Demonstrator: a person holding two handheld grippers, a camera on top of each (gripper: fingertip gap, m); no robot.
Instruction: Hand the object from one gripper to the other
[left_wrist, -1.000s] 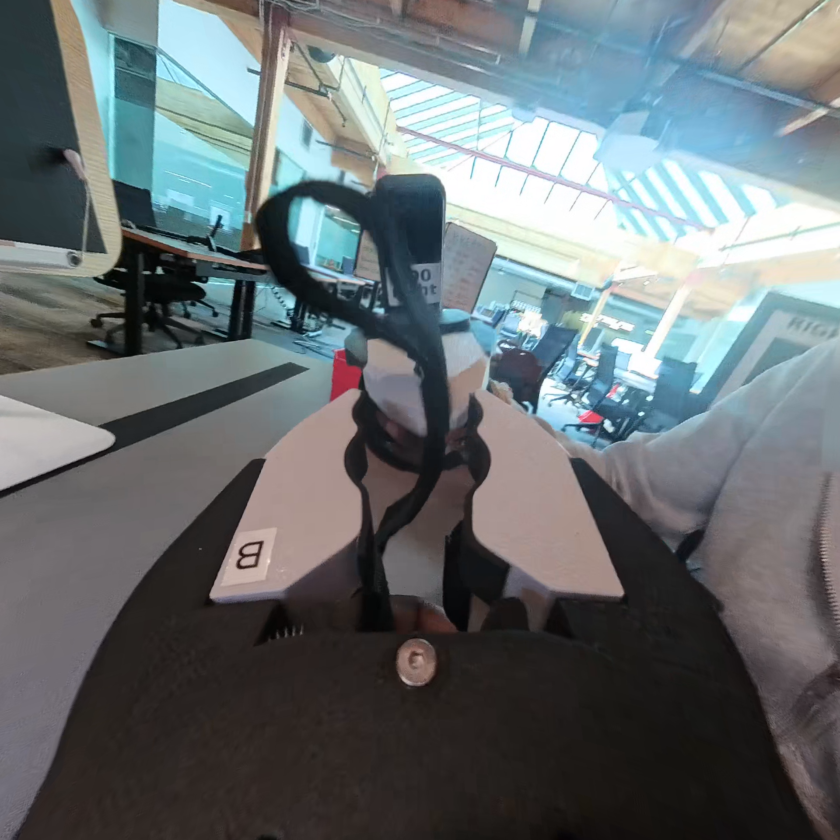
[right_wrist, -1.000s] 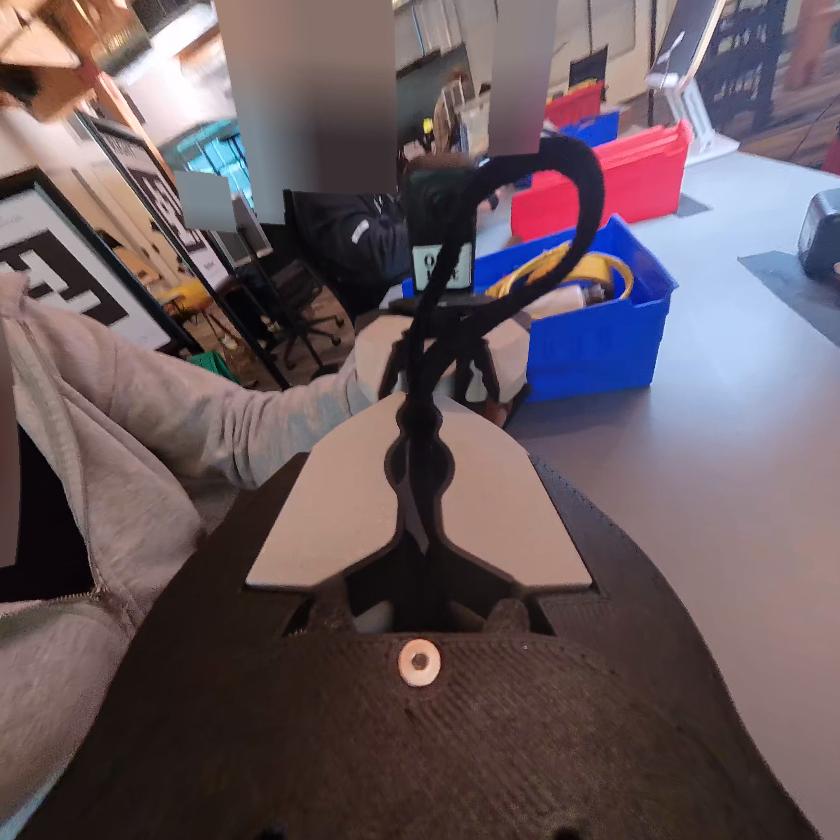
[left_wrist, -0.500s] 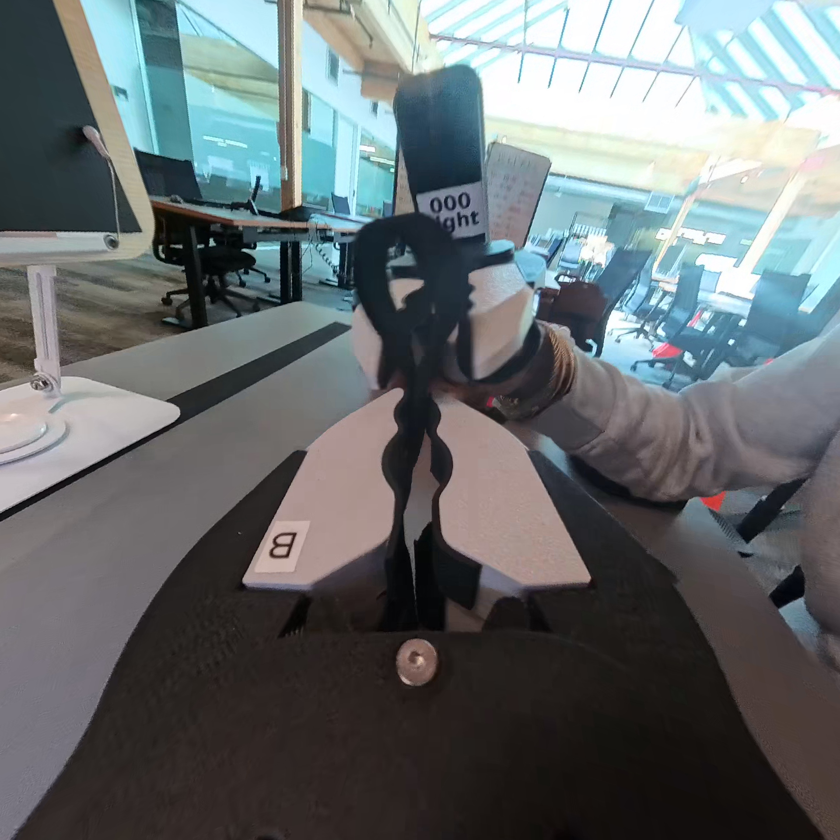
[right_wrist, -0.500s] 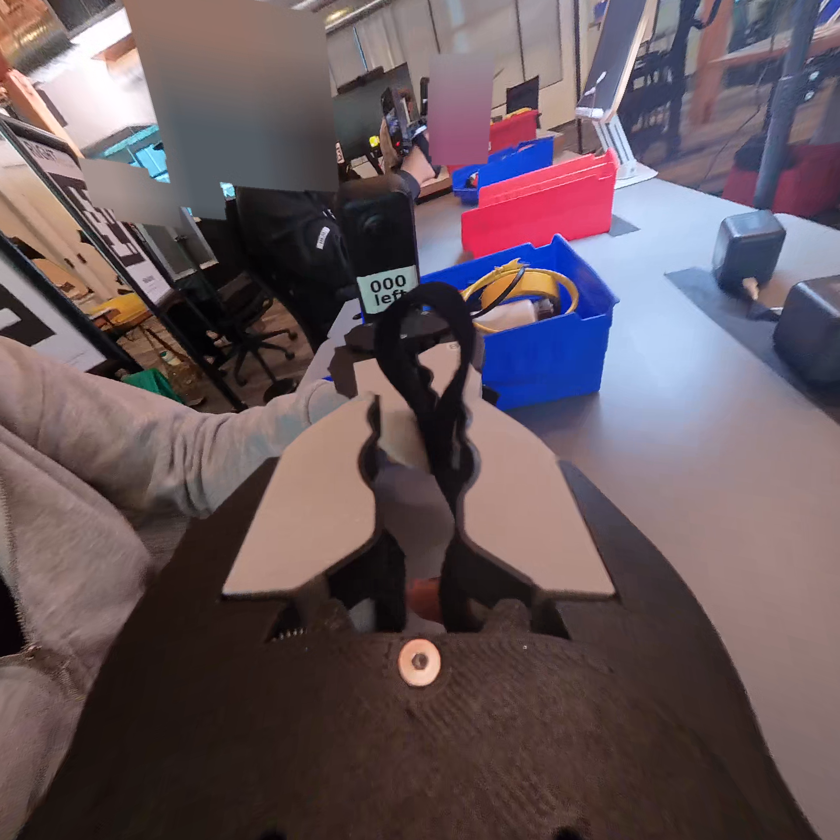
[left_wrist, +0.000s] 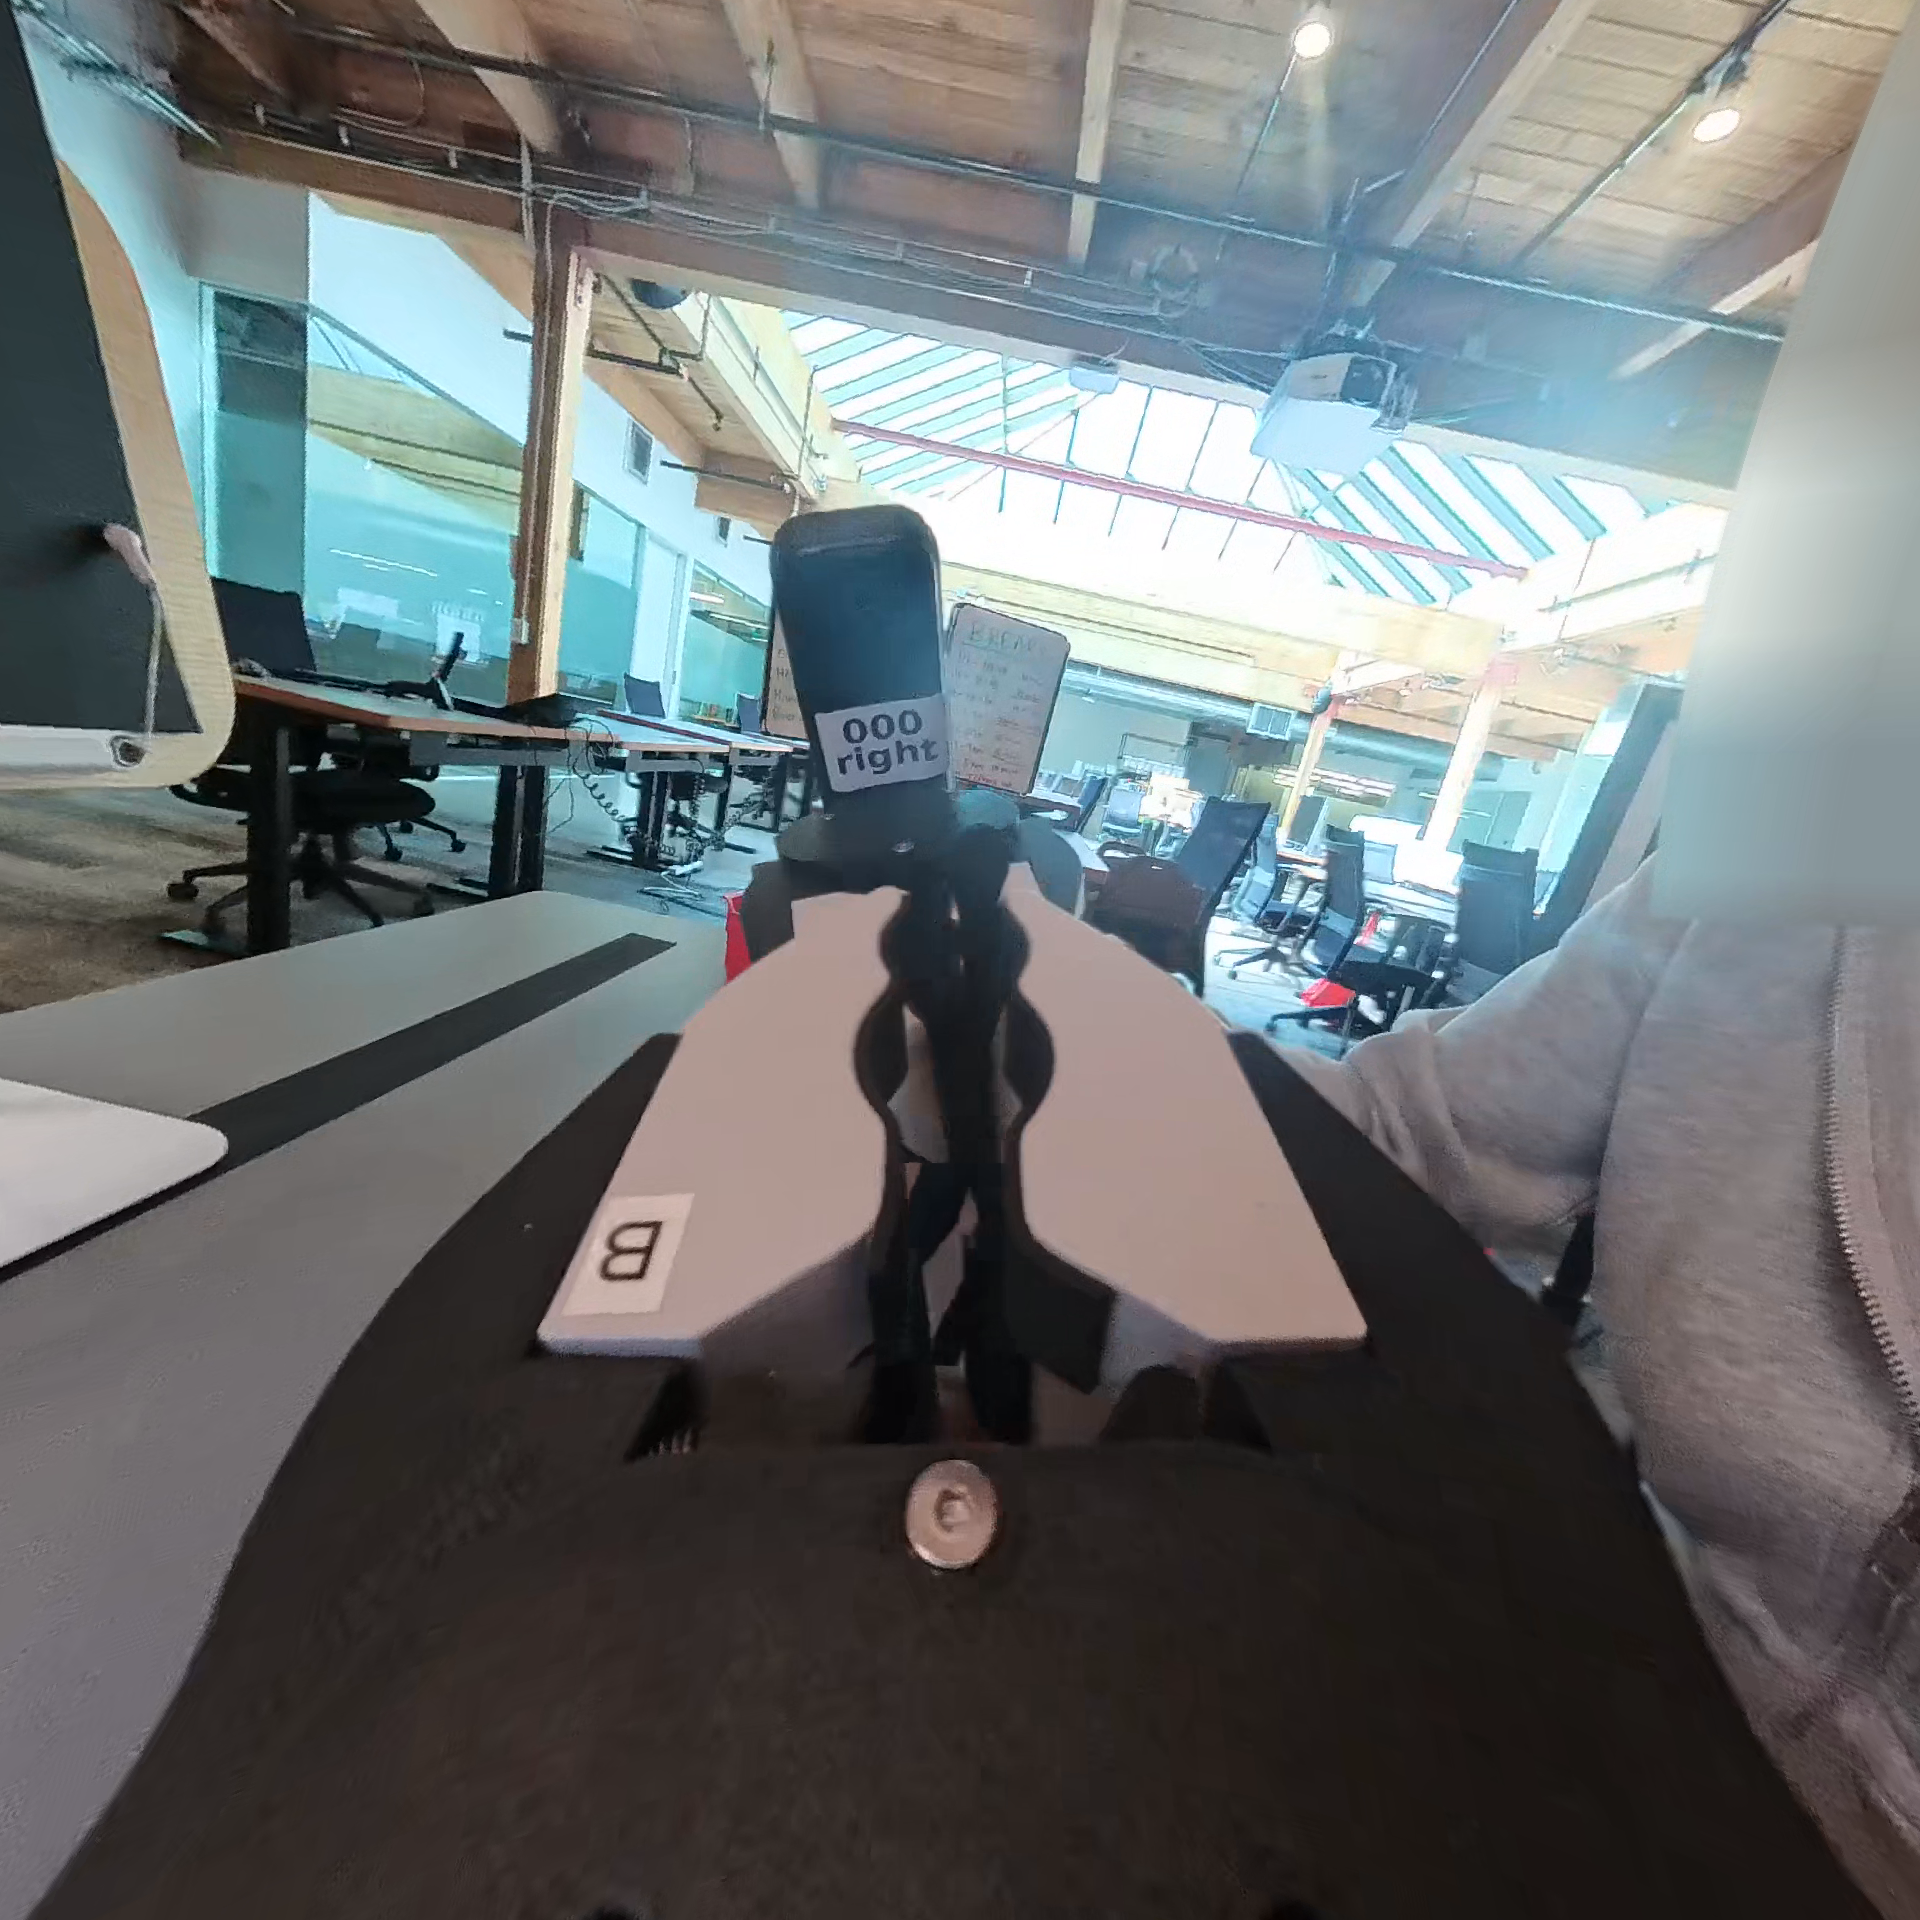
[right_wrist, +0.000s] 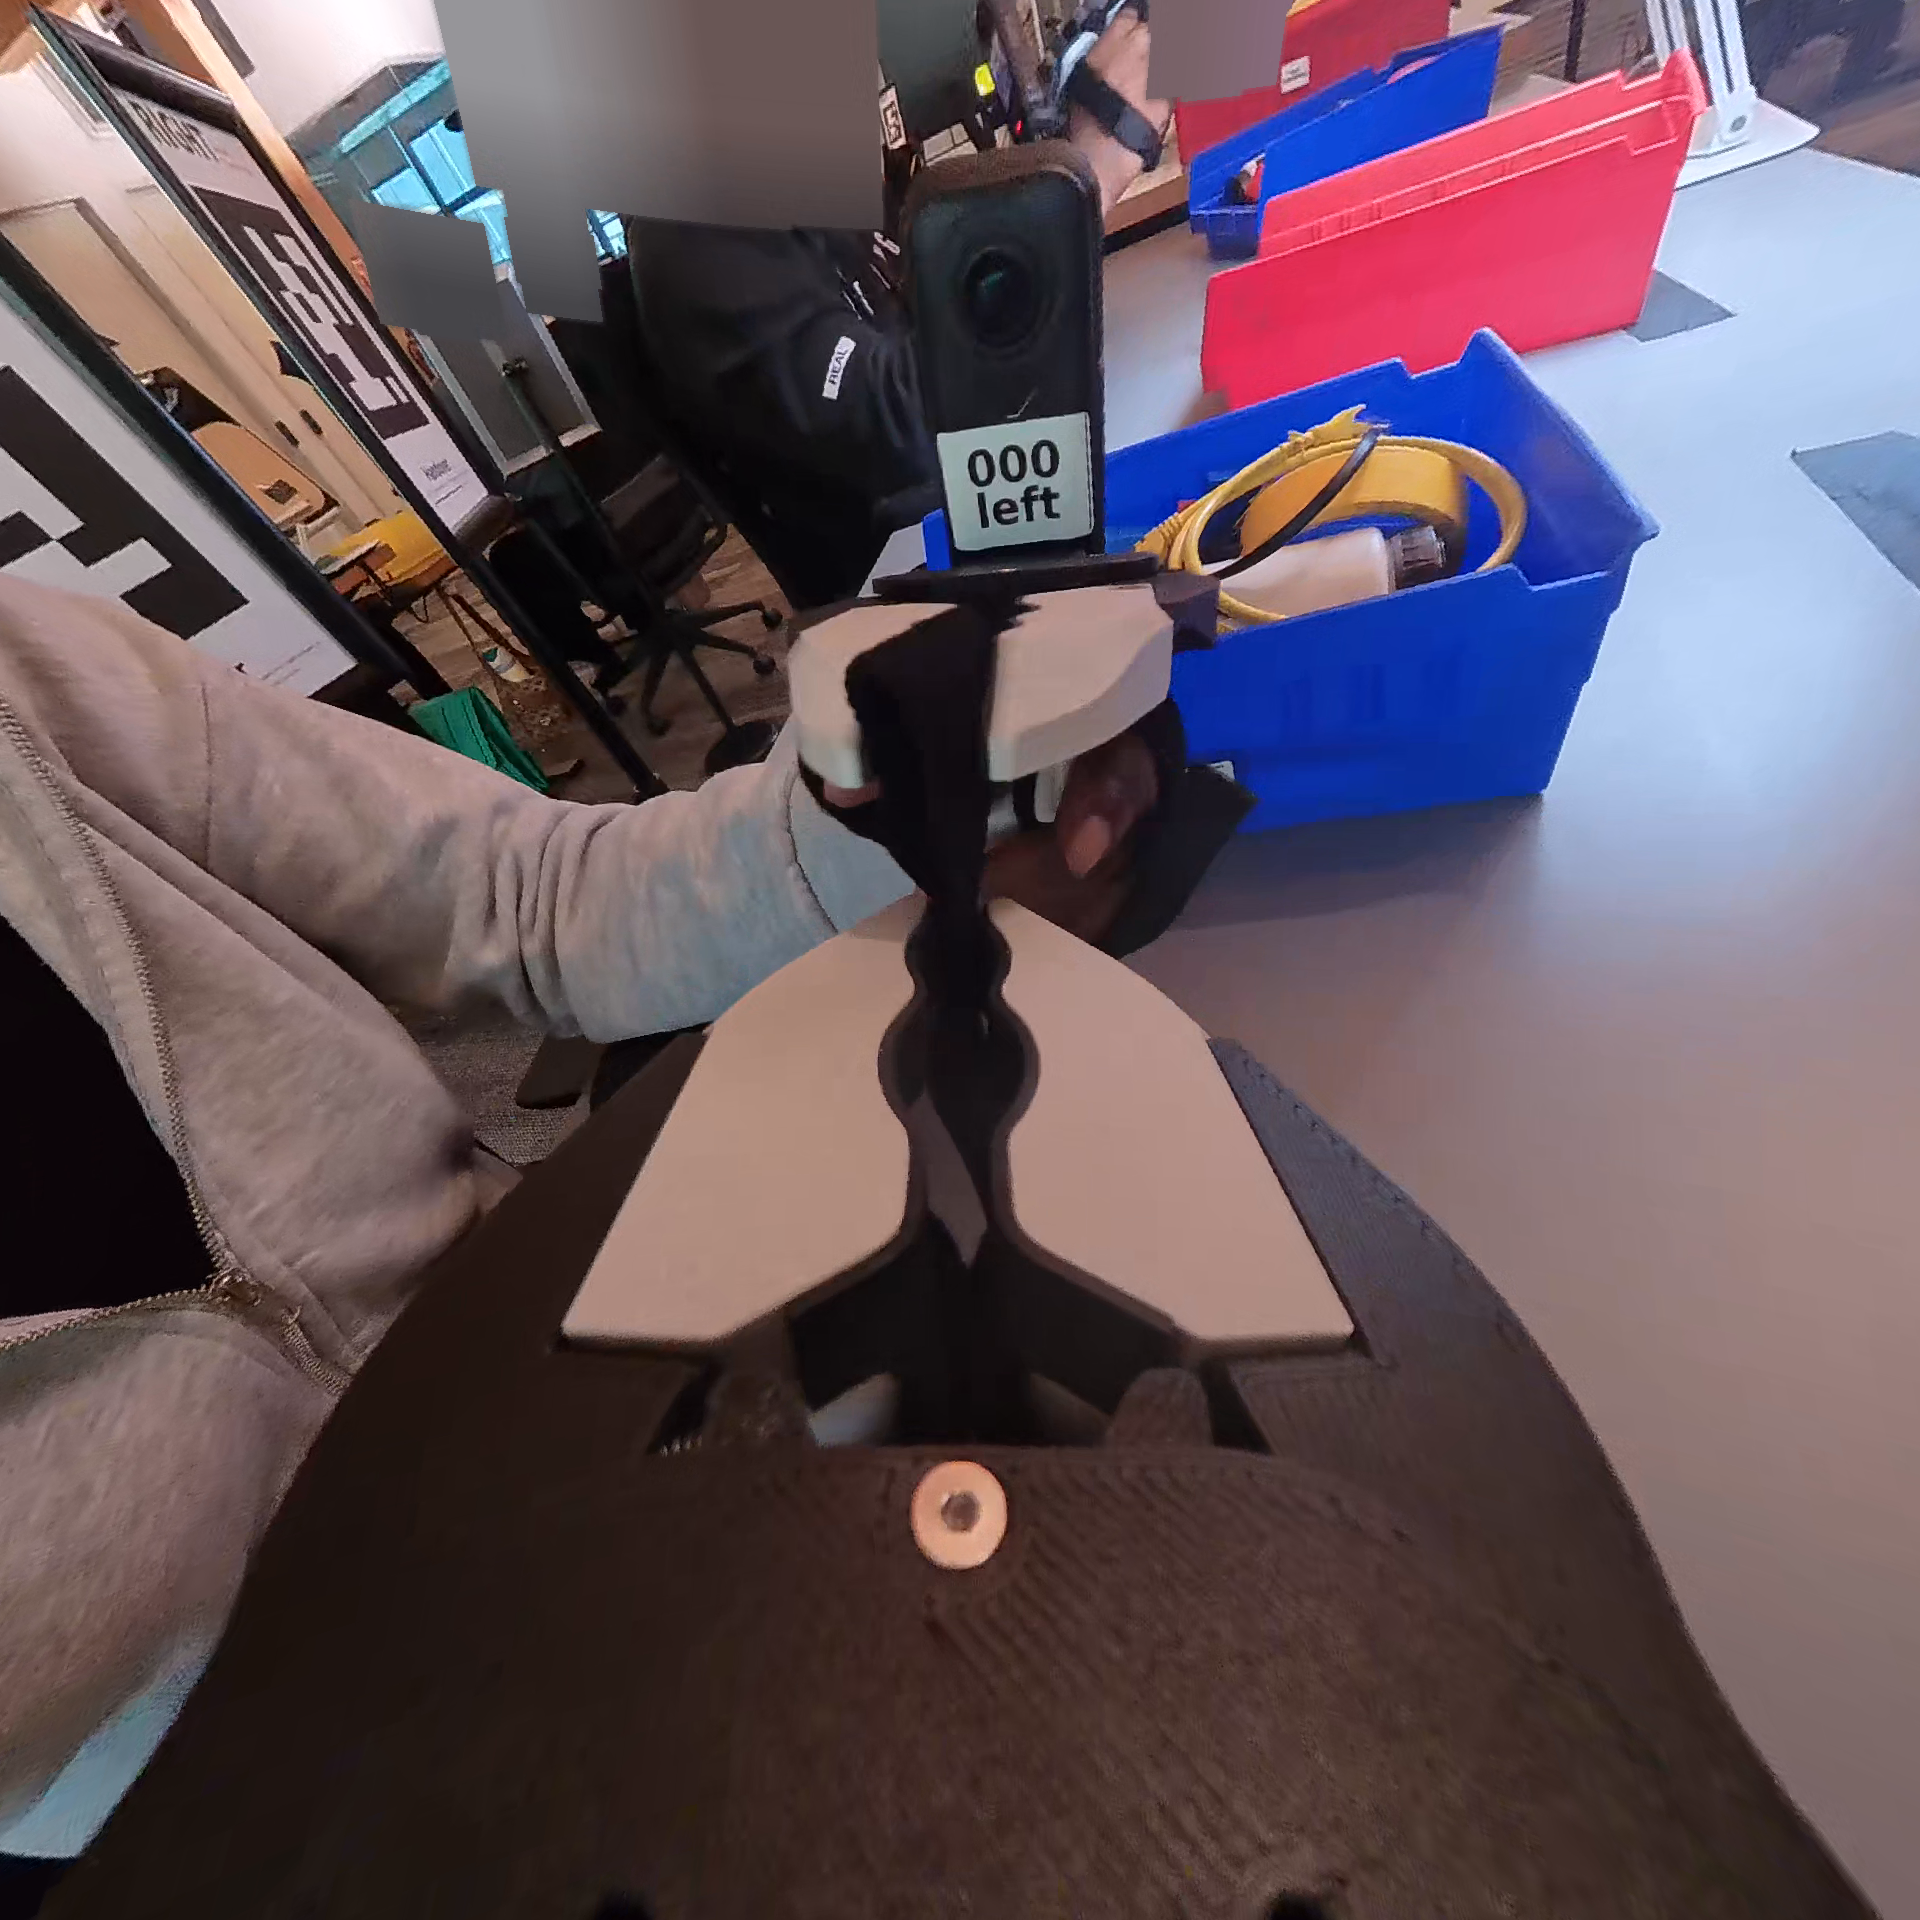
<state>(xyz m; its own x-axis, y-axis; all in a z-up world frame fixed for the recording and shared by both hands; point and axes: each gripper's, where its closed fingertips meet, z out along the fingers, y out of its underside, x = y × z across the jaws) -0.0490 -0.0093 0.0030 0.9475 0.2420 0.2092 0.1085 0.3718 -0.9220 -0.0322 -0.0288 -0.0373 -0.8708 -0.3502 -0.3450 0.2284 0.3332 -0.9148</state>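
Grey bench (right_wrist: 1558, 1039) carries a red bin (right_wrist: 1455, 249) farthest back, its contents hidden, and nearer a blue bin (right_wrist: 1403, 686) holding a coiled yellow cable (right_wrist: 1351, 488) and a white cylindrical part (right_wrist: 1309, 566). Above the bench, the two grippers meet nose to nose. The right gripper (right_wrist: 961, 935) has its fingers drawn narrow, pinching a black strap (right_wrist: 935, 769). The left gripper (left_wrist: 951, 935) has its fingers narrow too, gripping the same strap (left_wrist: 951, 1039), which runs taut from one to the other.
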